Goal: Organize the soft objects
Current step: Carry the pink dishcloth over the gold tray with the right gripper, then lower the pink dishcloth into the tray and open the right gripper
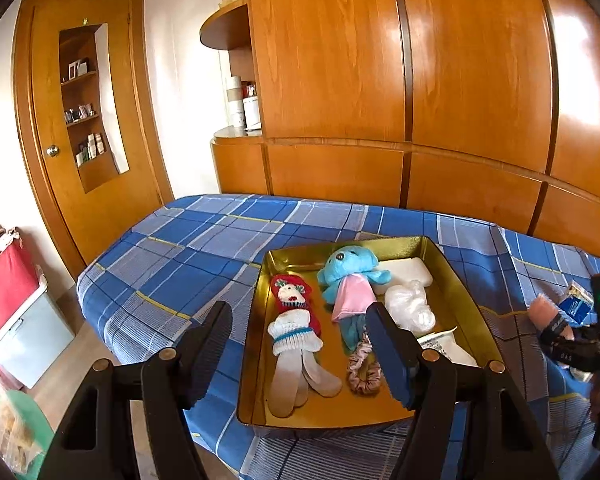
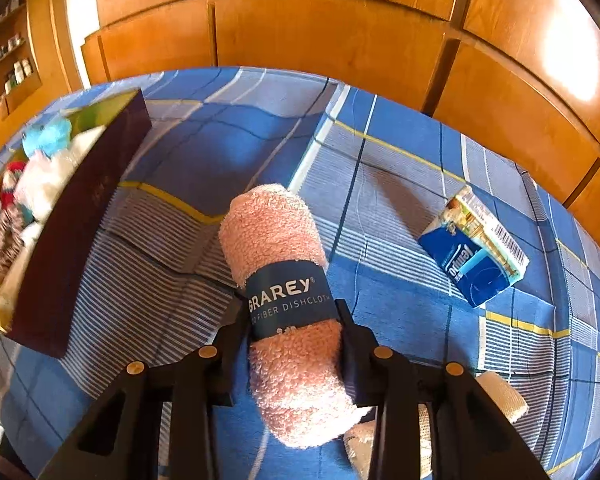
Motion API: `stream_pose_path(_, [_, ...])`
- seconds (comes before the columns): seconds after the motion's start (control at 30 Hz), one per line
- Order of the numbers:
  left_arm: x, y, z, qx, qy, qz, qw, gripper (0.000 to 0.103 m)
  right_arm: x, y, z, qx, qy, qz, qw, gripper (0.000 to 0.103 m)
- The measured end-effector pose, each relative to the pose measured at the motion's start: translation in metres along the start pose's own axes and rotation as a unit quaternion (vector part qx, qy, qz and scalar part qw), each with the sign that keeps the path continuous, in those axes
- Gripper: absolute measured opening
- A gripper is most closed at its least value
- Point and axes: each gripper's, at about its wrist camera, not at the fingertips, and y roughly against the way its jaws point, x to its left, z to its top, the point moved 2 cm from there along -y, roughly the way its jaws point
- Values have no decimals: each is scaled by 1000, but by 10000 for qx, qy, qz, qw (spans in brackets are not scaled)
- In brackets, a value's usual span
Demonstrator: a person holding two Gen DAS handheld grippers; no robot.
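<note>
Right tool pinching the pink rolled dishcloth on the bed

The right tool [image 2: 296, 332] is squeezing a rolled pink dishcloth [image 2: 284, 304] around its dark paper band, one finger on each side, and the roll is sticking out past the fingertips over the blue checked bed cover [image 2: 380, 184]. To the right of this tool a blue tissue pack [image 2: 476, 246] is lying on the bed, well apart from the roll. To its left the gold tray [image 1: 452, 280] is sitting with soft things inside. The left tool [image 1: 300, 344] is hanging spread apart with nothing between its fingers, and just ahead of it in the tray are lying a blue plush toy [image 1: 350, 280], a red and white sock doll [image 1: 296, 320] and a pink scrunchie [image 1: 364, 372].
</note>
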Motion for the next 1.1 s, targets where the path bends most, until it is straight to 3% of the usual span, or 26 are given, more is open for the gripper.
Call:
stream_pose_path(0.17, [2, -7, -7, 123, 40, -28, 9999, 70, 16, 26, 15, -303, -2, 291, 9991, 36])
stream_pose_path(0.27, [5, -10, -11, 171, 93, -21, 9998, 70, 40, 44, 28, -468, 128, 690, 9964, 36])
stream_pose_path(0.47, [21, -15, -16, 279, 303, 95, 9991, 70, 117, 62, 52, -496, 616, 1622, 9836, 36])
stream_pose_path(0.6, [37, -18, -20, 333, 470, 241, 9980, 70, 170, 58, 62, -257, 809, 2096, 9741, 36])
stream_pose_path(0.87, [60, -23, -25, 407, 731, 354, 9959, 70, 238, 21, 53, 212, 1080, 1902, 9756, 36])
stream_pose_path(1.1, [64, -28, -28, 479, 790, 313, 9952, 70, 248, -1, 45, 377, 1177, 1836, 9752, 40])
